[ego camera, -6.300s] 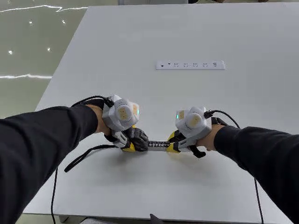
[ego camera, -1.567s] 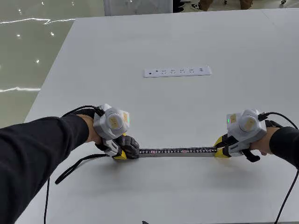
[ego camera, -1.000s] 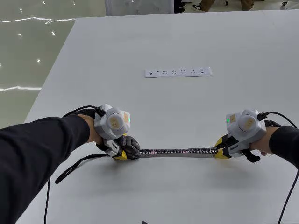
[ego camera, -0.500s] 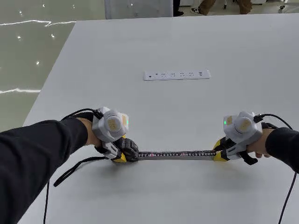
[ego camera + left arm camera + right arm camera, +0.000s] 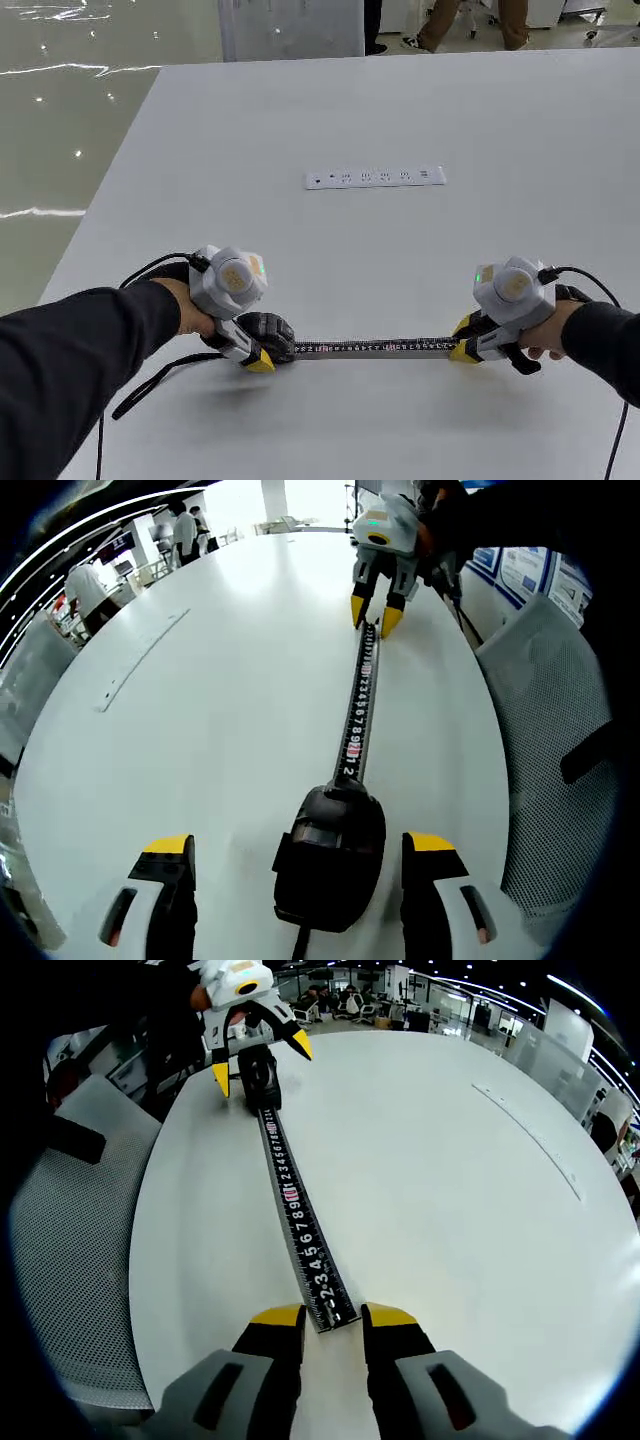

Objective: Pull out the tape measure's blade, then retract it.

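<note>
The black tape measure case [image 5: 268,335] rests on the white table [image 5: 400,100] near its front edge. My left gripper [image 5: 262,352] is open, its yellow-tipped jaws straddling the case [image 5: 330,855] with a gap on each side. The blade [image 5: 375,347] lies flat on the table, drawn out to the right. My right gripper [image 5: 460,345] is shut on the blade's end. In the right gripper view the blade [image 5: 295,1210] runs from my right gripper [image 5: 335,1315] up to the case [image 5: 260,1065]. In the left gripper view the blade [image 5: 358,710] leads away to the right gripper [image 5: 375,615].
A white power strip [image 5: 375,178] lies flat at mid-table, beyond the blade. Black cables [image 5: 150,375] trail from both grippers over the front edge. Glossy floor lies to the left of the table, and people's legs stand past the far edge.
Since 6.3 s ago my right gripper has drawn the blade far out to the right. Over the last second both grippers and the blade hold their places; the head camera has tilted.
</note>
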Demonstrator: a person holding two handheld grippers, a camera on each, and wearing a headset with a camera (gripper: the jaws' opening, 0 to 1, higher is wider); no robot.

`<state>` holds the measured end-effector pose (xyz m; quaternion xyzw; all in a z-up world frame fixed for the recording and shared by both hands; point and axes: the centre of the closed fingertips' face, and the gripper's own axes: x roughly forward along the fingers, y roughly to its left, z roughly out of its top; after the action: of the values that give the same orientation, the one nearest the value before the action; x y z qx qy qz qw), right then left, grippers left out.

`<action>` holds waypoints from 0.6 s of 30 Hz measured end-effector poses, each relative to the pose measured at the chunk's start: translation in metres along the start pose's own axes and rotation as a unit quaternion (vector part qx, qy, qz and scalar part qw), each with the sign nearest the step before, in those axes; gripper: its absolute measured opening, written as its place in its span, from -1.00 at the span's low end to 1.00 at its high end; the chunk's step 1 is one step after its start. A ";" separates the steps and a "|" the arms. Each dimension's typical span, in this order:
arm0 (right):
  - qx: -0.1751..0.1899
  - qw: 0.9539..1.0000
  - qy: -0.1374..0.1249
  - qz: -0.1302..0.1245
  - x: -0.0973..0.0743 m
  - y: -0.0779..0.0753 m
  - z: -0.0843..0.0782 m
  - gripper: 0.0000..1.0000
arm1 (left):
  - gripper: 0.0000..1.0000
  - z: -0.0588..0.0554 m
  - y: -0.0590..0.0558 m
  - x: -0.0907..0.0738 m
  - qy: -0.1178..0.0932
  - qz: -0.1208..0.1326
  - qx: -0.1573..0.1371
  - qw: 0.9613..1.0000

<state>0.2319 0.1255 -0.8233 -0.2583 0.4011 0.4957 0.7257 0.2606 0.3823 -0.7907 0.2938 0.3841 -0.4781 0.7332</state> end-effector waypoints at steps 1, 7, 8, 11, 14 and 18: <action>0.002 1.000 -0.009 -0.003 0.001 0.000 0.002 -0.44 | 0.72 0.002 0.001 -0.001 -0.013 0.001 -0.014 1.000; 0.016 0.998 -0.042 -0.039 -0.007 0.004 0.011 -0.11 | 1.00 -0.007 0.006 -0.017 -0.063 0.021 -0.098 0.993; 0.023 0.998 -0.048 -0.046 -0.010 0.003 0.012 -0.06 | 1.00 -0.009 0.008 -0.020 -0.070 0.026 -0.111 0.991; 0.041 0.994 -0.071 -0.071 -0.020 -0.001 0.016 0.09 | 1.00 -0.016 0.006 -0.032 -0.098 0.036 -0.153 0.983; 0.056 0.990 -0.089 -0.088 -0.032 0.000 0.016 0.29 | 1.00 -0.026 0.008 -0.046 -0.128 0.067 -0.184 0.972; 0.080 0.984 -0.113 -0.111 -0.047 0.005 0.009 0.46 | 1.00 -0.035 0.012 -0.074 -0.185 0.122 -0.224 0.949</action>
<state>0.2218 0.1099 -0.7787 -0.1844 0.3234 0.4042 0.8355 0.2433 0.4501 -0.7463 0.0733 0.3004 -0.3331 0.8908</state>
